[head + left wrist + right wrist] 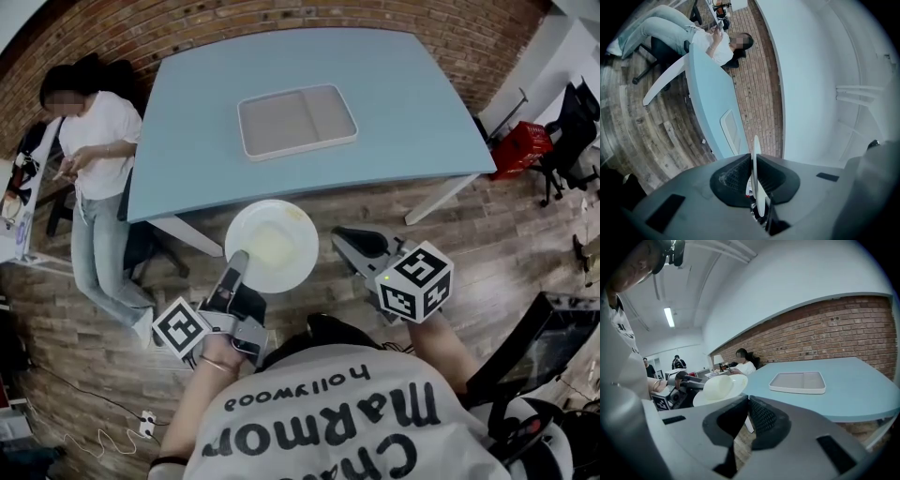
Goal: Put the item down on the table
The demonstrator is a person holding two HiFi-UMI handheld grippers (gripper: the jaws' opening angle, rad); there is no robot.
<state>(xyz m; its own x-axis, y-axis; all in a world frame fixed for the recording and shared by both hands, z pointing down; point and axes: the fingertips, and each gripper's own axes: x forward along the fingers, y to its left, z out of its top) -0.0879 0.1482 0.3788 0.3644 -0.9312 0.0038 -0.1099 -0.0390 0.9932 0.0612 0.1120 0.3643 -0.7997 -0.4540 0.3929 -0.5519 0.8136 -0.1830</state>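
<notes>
A round white plate [272, 246] hangs over the wooden floor, just in front of the light-blue table's [394, 103] near edge. My left gripper [236, 264] is shut on the plate's near rim. In the left gripper view the plate [756, 154] shows edge-on, pinched between the dark pads [736, 176]. My right gripper [351, 246] floats to the plate's right, shut with nothing in it. The right gripper view shows its closed jaws [747, 401], the plate [719, 387] to the left and the left gripper [686, 380] behind it.
A white two-compartment tray [296, 121] lies mid-table. A person in a white shirt [94, 141] sits at the table's left end. A red basket [521, 148] and a black chair [572, 131] stand at the right. A power strip and cables [141, 427] lie on the floor.
</notes>
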